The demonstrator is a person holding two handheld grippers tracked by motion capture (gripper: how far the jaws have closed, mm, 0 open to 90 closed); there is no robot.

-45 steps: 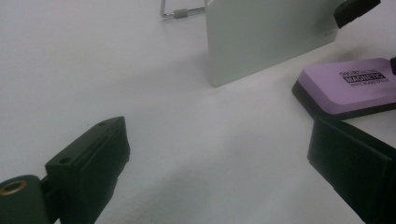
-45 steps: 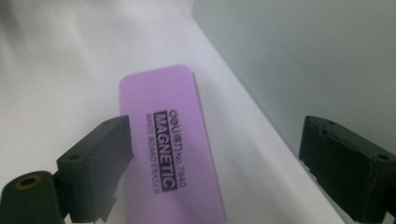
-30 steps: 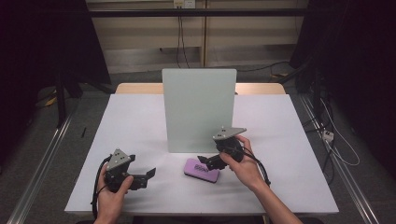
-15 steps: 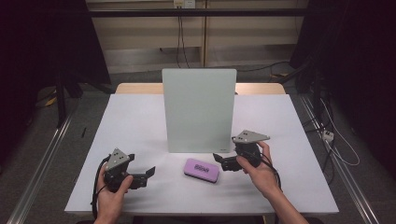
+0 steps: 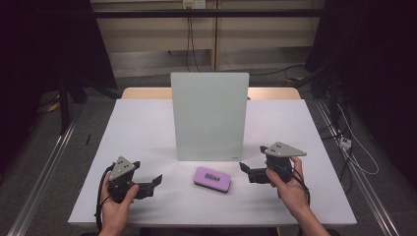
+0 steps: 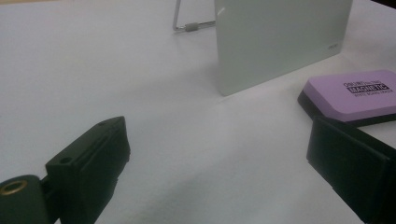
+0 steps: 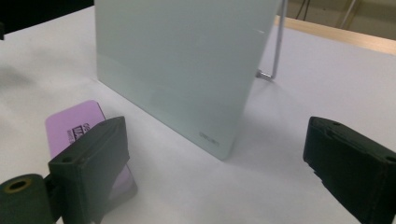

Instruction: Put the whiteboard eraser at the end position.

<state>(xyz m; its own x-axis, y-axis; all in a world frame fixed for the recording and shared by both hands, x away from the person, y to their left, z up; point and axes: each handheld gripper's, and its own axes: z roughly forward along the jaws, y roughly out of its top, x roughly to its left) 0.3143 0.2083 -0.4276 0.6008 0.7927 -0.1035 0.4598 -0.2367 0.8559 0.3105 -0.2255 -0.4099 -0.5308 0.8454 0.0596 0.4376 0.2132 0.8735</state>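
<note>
Both tools, L (image 5: pixel 156 180) & R (image 5: pixel 243 168), jaws apart, empty, flanking purple eraser (image 5: pixel 212 178).

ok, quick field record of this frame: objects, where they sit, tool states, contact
surface: white table
eraser: purple whiteboard eraser, flat on the table, in front of the board, between the two tools
board: pale glass board, upright on a wire stand, mid-table
left tool: jaws open, holding nothing, low at the table's near left, pointing toward the eraser
right tool: jaws open, holding nothing, right of the eraser, apart from it
contact: neither tool touches the eraser or the board
</note>
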